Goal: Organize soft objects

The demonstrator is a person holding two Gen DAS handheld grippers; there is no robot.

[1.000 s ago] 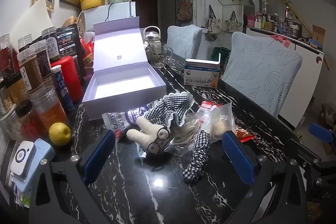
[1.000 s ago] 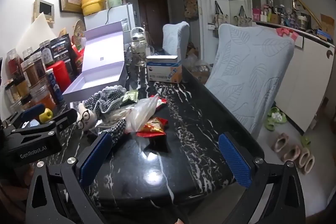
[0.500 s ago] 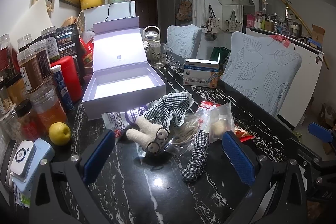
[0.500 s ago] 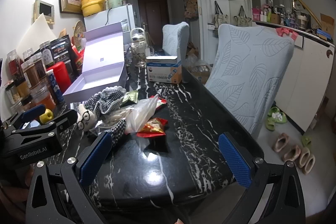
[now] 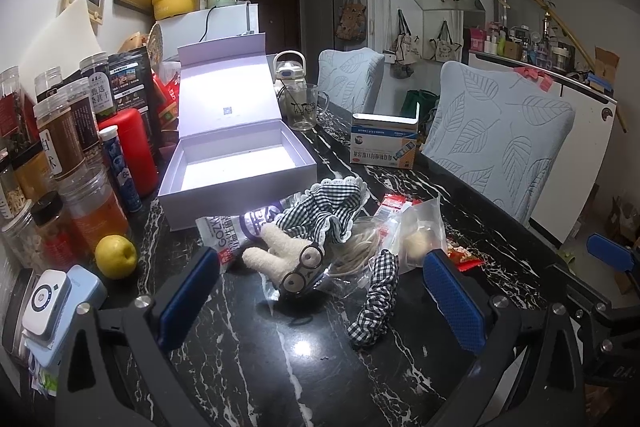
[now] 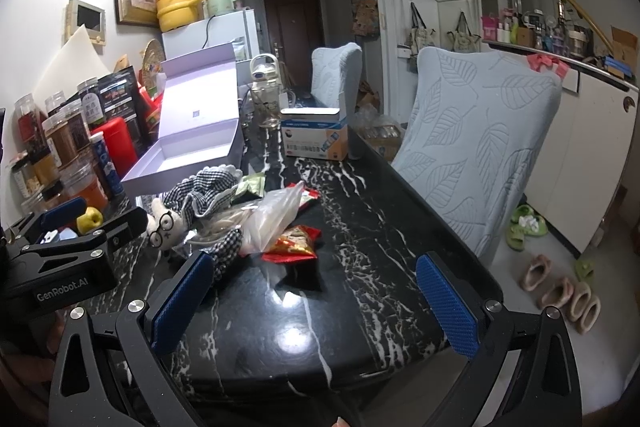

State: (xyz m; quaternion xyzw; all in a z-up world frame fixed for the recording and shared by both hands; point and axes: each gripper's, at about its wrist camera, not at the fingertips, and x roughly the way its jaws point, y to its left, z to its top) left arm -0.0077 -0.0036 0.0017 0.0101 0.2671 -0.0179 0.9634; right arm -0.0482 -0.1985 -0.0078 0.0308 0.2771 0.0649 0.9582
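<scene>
A cream plush doll [image 5: 290, 257] with round glasses and a black-and-white checked dress lies on the black marble table, also visible as the plush doll [image 6: 168, 223] in the right wrist view. A checked scrunchie [image 5: 374, 297] lies beside it. Behind them stands an open lavender box [image 5: 236, 163], empty inside, seen again as the box [image 6: 188, 151]. My left gripper [image 5: 320, 297] hovers open just in front of the doll, holding nothing. My right gripper [image 6: 314, 305] is open over bare table, to the right of the pile.
Clear bags [image 5: 420, 231] and red snack packets [image 6: 296, 241] lie with the doll. Jars [image 5: 60, 143], a red canister [image 5: 130, 147] and a lemon [image 5: 116, 256] line the left. A blue carton [image 5: 384, 143], a glass mug [image 5: 302, 107] and two covered chairs [image 6: 476, 143] stand behind and right.
</scene>
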